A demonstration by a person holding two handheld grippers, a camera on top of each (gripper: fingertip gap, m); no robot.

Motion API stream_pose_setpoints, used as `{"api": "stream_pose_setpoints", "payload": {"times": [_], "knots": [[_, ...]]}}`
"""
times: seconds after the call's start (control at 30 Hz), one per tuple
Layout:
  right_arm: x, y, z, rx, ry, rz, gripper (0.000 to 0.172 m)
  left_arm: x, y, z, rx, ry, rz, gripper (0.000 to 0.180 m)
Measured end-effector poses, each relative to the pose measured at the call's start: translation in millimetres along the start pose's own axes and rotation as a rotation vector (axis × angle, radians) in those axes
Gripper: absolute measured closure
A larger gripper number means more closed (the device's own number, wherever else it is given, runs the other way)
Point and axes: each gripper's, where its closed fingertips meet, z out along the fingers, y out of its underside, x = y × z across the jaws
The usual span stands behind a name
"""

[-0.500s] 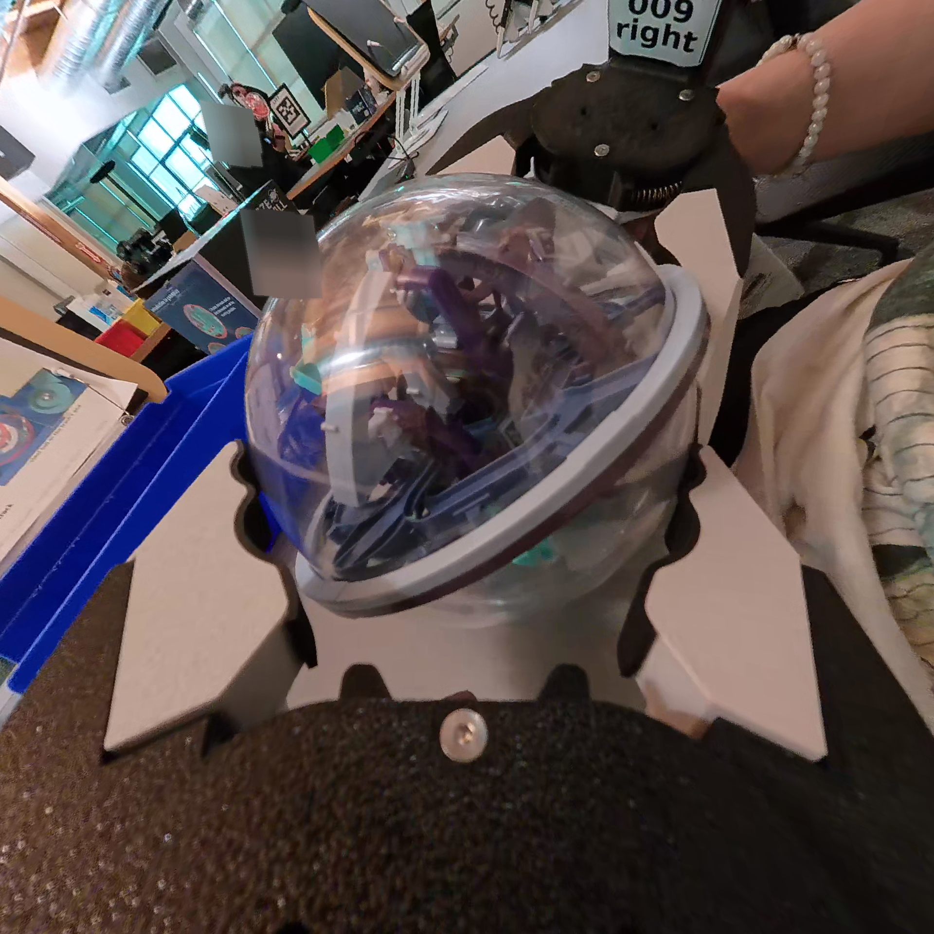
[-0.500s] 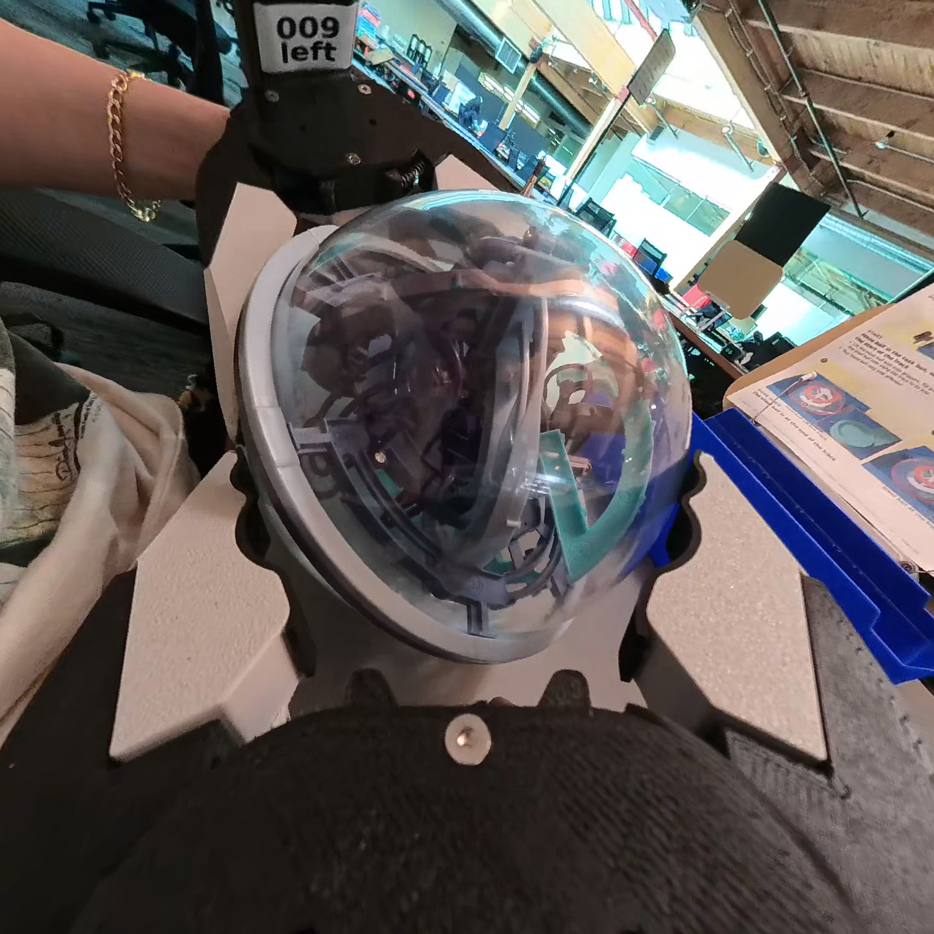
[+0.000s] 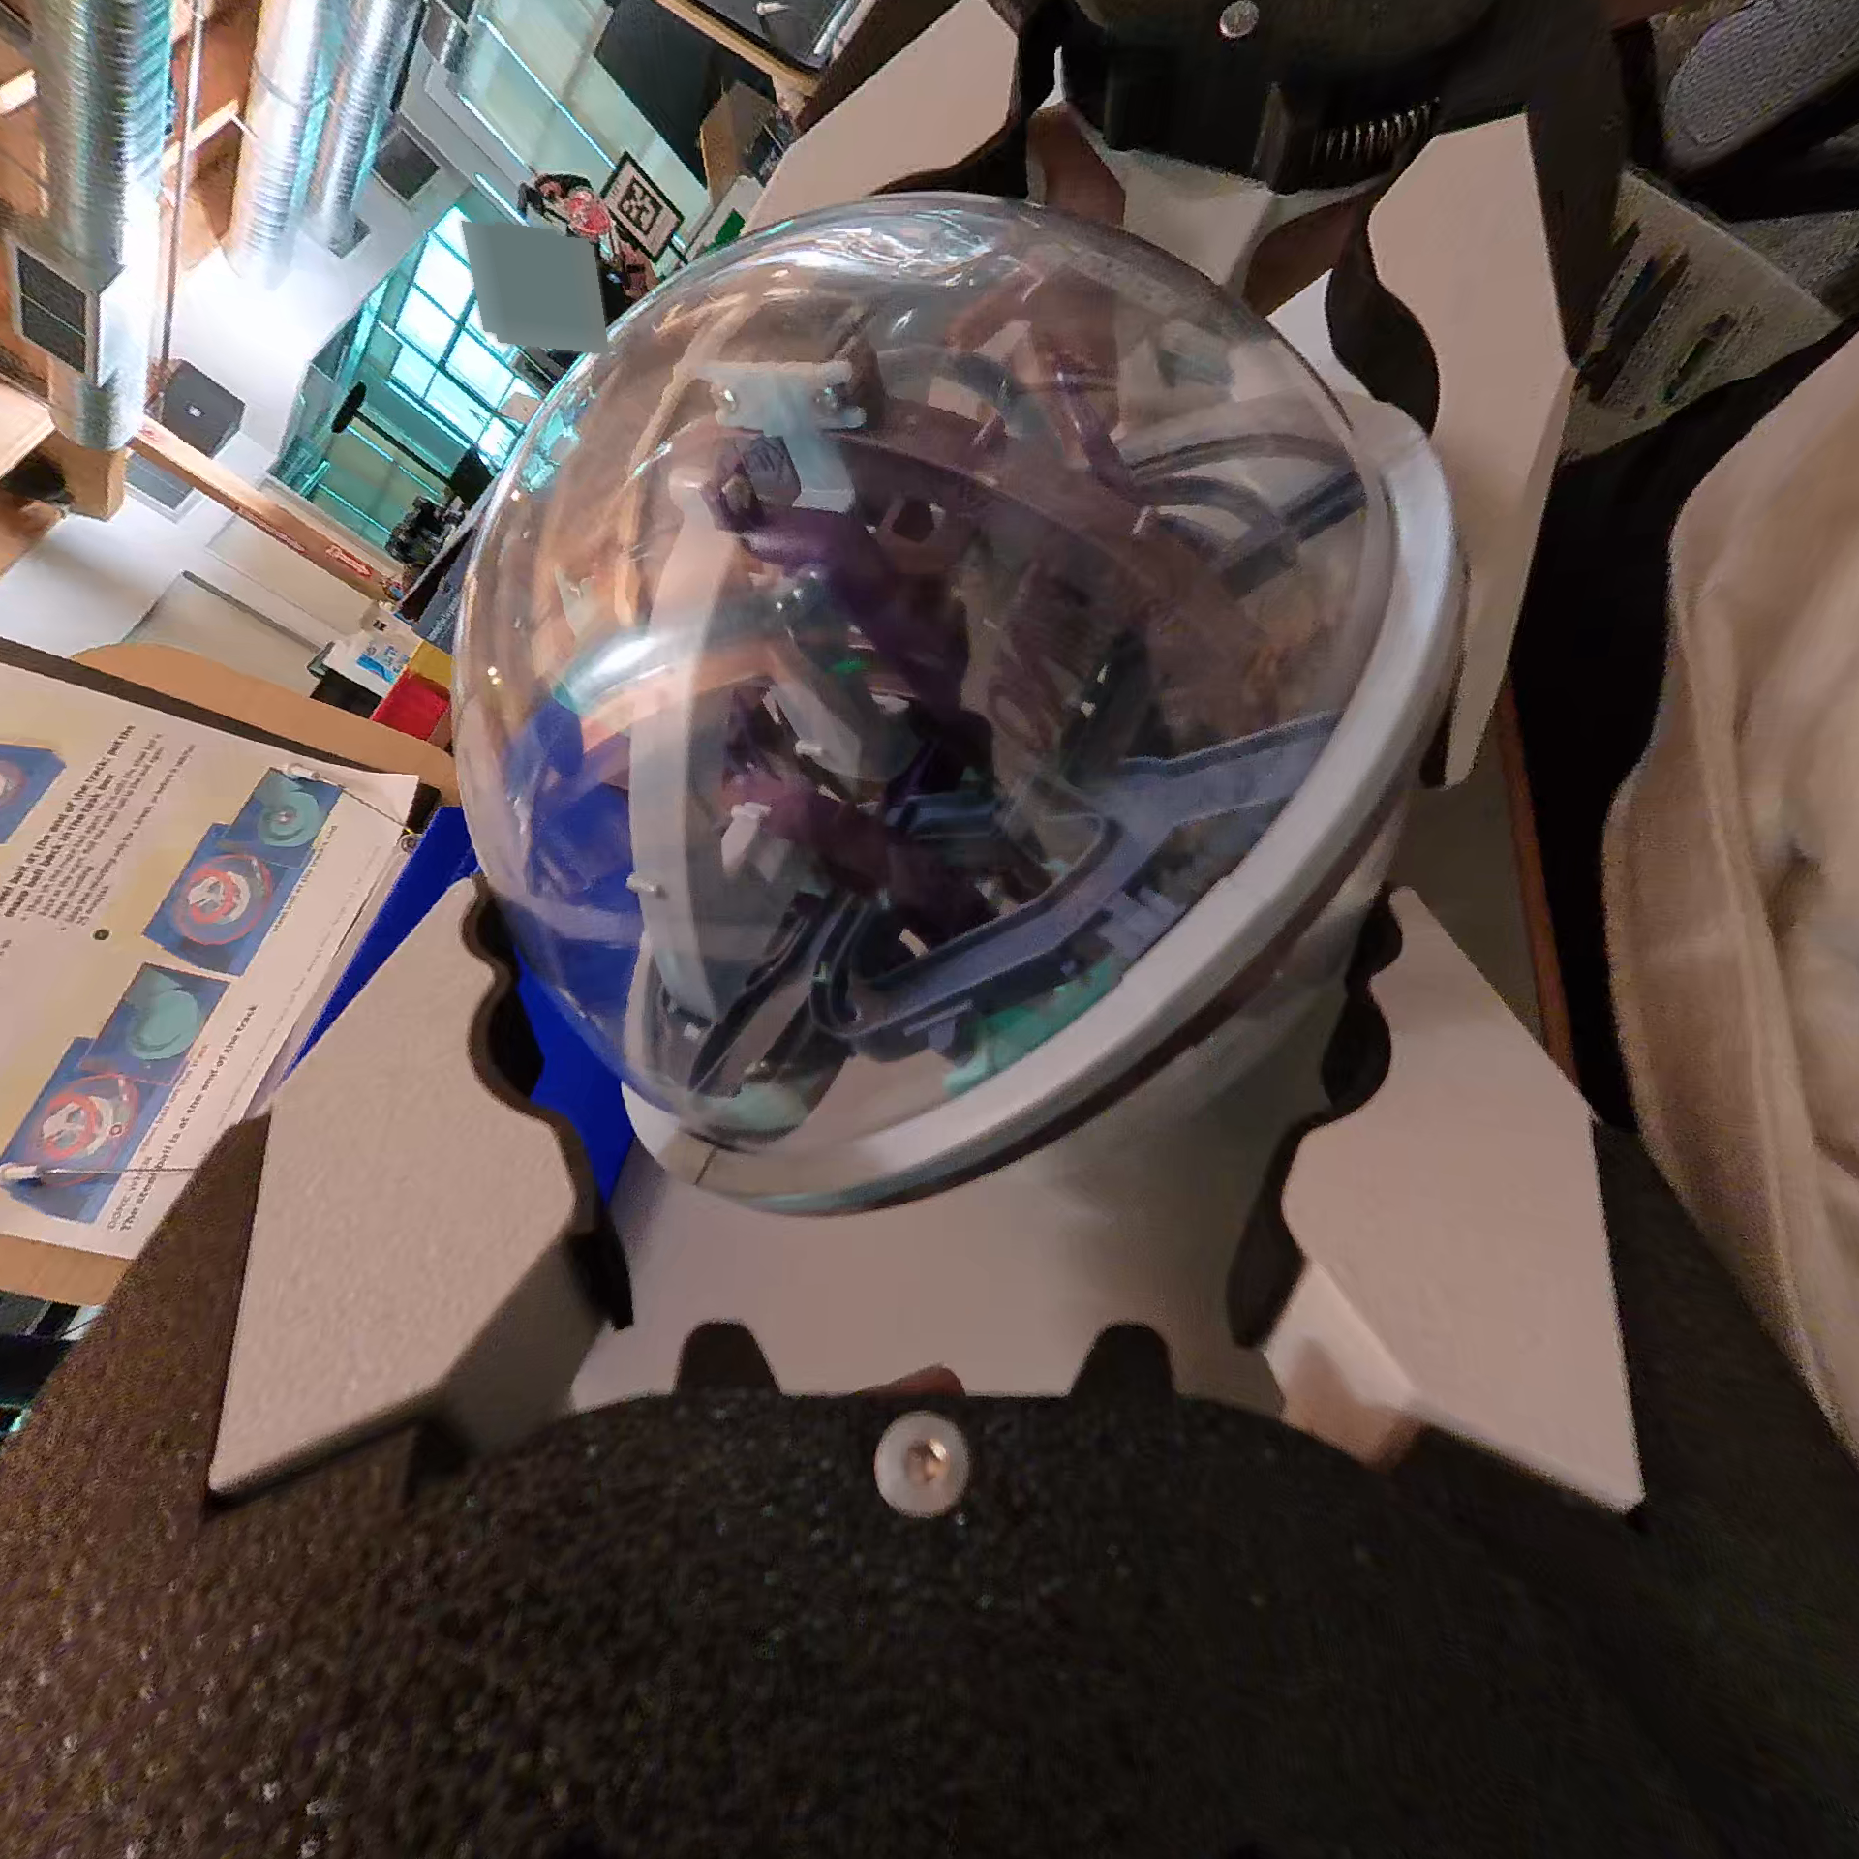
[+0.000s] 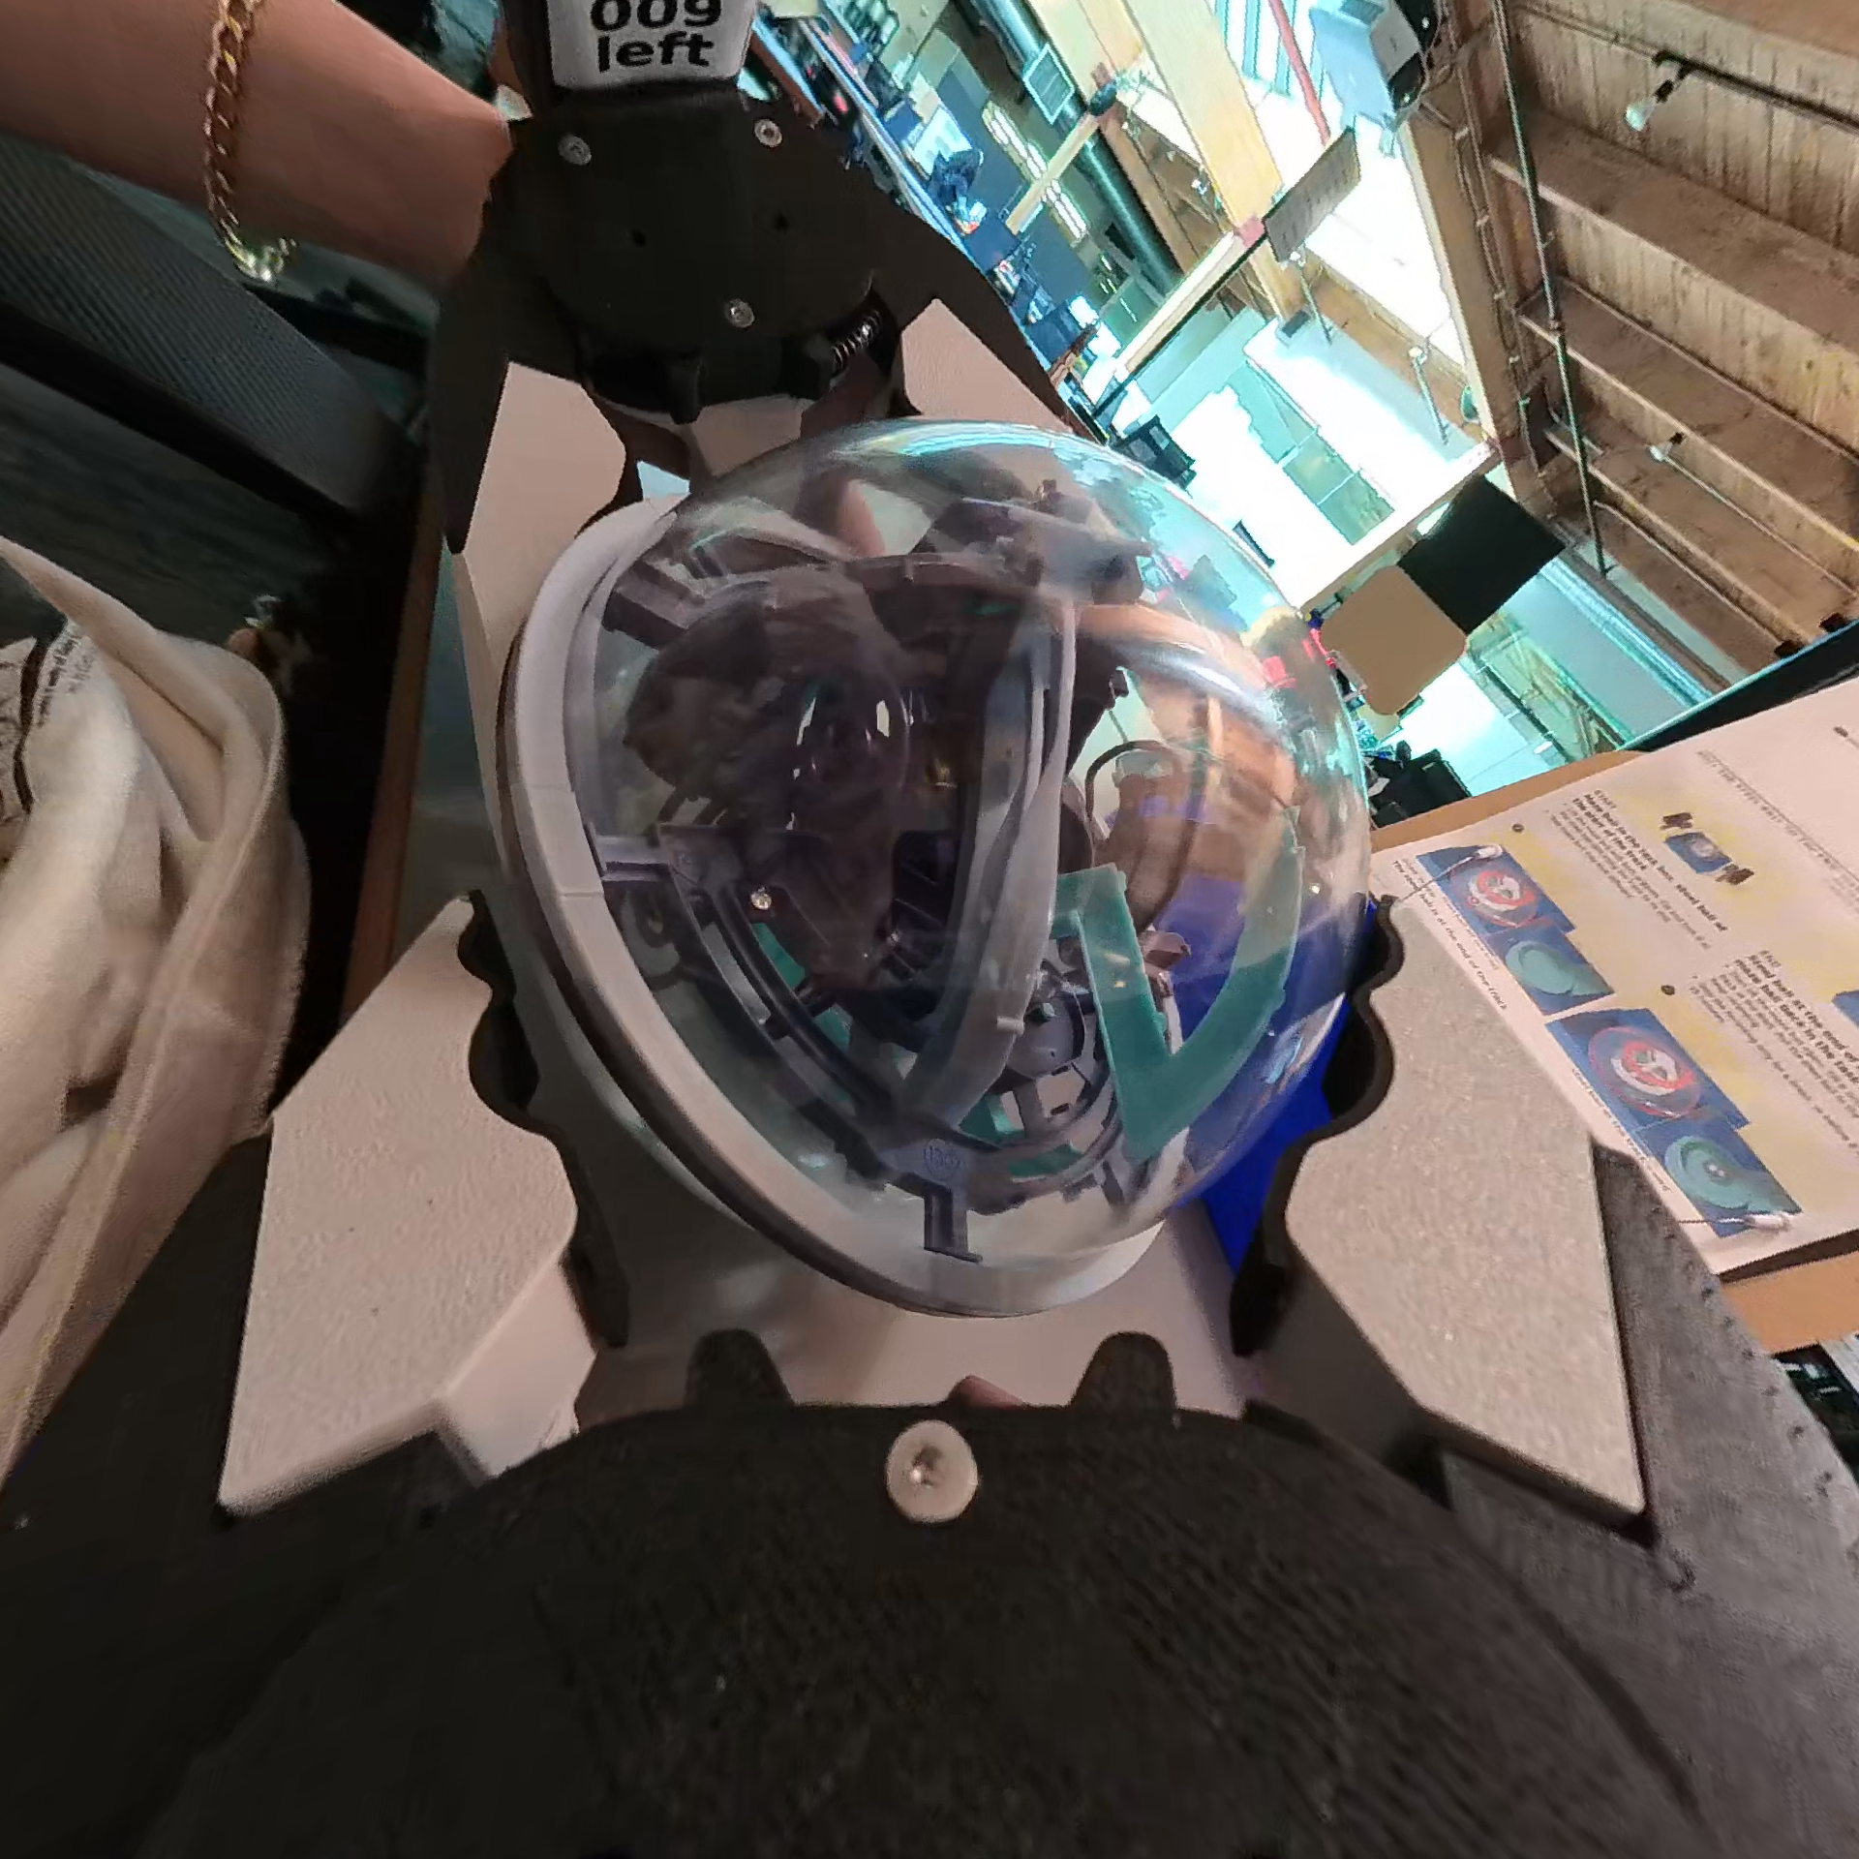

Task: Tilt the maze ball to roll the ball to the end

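The maze ball (image 3: pixel 936 704) is a clear sphere with a grey equator ring and purple, blue and teal tracks inside. It is held up in the air between both grippers. My left gripper (image 3: pixel 931 956) is spread wide, with both pads pressed on the sphere's sides. My right gripper (image 4: pixel 931 956) grips the same maze ball (image 4: pixel 925 865) from the opposite side, its pads also on it. The right gripper's black body (image 3: pixel 1288 91) shows beyond the ball in the left wrist view. The left gripper's body (image 4: pixel 664 231) shows in the right wrist view. A small shiny bead (image 4: pixel 762 898) sits on a dark track near the ring.
A blue bin (image 4: pixel 1257 1187) lies just under the ball and also shows in the left wrist view (image 3: pixel 402 925). A printed instruction sheet (image 3: pixel 171 925) on a board stands beside it, at the right in the right wrist view (image 4: pixel 1660 956). A person's cream garment (image 3: pixel 1730 805) is close by, with a braceleted wrist (image 4: pixel 231 131) behind the left gripper.
Both grippers have tilted together with the maze ball still held between them. The ring now stands steeper, and the instruction sheet has come further into both views.
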Motion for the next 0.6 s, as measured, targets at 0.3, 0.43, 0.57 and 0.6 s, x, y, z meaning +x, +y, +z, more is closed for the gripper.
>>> {"api": "stream_pose_setpoints", "payload": {"times": [0.3,0.43,0.57,0.6], "knots": [[4,-2,-2,0.042,-0.042,0.192,0.017,-1,-1,0,0.017,-0.018,0.001,0.026],[5,4,-3,0.036,-0.050,0.262,0.017,-1,6,-1,-0.016,-0.032,0.033,0.030],[3,10,-2,0.023,-0.061,0.304,0.014,-1,9,-1,-0.030,-0.040,0.040,0.031],[3,10,-2,0.019,-0.065,0.304,0.014,-1,9,0,-0.032,-0.040,0.037,0.032]]}}
